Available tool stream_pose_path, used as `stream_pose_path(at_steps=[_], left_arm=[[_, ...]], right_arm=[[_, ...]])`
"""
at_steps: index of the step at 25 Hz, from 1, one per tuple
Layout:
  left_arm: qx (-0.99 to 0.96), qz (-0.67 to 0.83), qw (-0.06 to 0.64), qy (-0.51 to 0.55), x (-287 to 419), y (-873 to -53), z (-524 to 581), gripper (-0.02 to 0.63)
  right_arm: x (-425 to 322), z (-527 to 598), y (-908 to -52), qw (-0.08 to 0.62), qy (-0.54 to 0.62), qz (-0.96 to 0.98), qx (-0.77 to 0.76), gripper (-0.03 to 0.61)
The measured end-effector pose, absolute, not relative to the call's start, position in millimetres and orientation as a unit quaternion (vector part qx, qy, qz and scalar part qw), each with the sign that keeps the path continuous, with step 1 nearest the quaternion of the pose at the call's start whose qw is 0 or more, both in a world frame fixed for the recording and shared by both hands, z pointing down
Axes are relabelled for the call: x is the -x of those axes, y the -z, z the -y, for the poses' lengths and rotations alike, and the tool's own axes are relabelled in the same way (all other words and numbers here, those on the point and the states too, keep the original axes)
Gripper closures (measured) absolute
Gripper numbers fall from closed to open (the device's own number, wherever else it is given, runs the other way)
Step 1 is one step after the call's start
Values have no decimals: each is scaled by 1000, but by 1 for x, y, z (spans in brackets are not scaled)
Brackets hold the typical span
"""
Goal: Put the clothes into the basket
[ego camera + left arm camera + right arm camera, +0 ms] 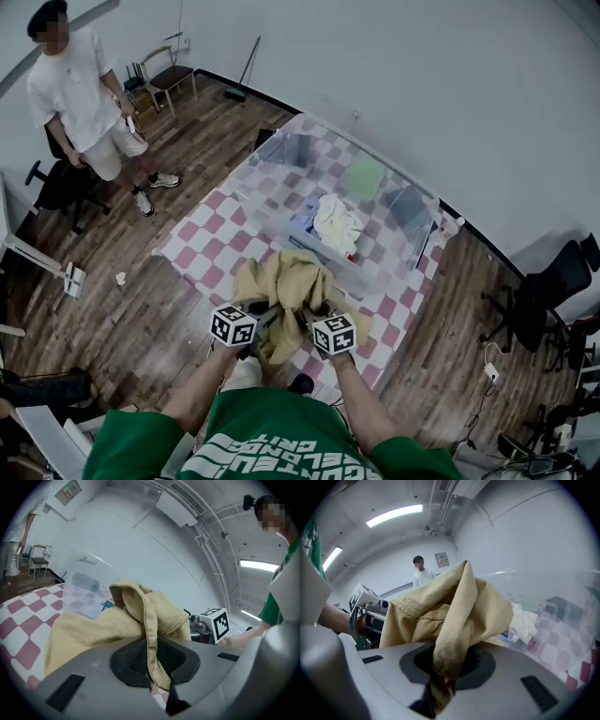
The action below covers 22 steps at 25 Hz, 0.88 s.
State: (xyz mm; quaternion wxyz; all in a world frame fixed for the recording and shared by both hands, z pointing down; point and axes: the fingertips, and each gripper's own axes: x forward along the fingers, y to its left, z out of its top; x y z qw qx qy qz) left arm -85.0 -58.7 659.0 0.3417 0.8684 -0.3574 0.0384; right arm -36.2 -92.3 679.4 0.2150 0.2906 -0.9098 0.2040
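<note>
Left hand-held gripper (260, 315) and right hand-held gripper (313, 317) each clamp the tan fabric garment (289, 281), held up just before the clear plastic basket (272, 211); better carry it over the rim, then release both

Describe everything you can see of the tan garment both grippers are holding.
The tan garment is soft, matte cloth with stitched hems, crumpled into folds. The left gripper and right gripper each pinch a fold in shut jaws. It hangs bunched over the checkered table's near edge, short of the clear basket.
</note>
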Motion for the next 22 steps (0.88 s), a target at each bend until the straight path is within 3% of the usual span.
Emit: stream_pose_path(at_steps=[22], left_arm=[[-894,414,153,75,104,-444,61,588]], right_arm=[[65,100,-453,55,-67,956,-279,506]])
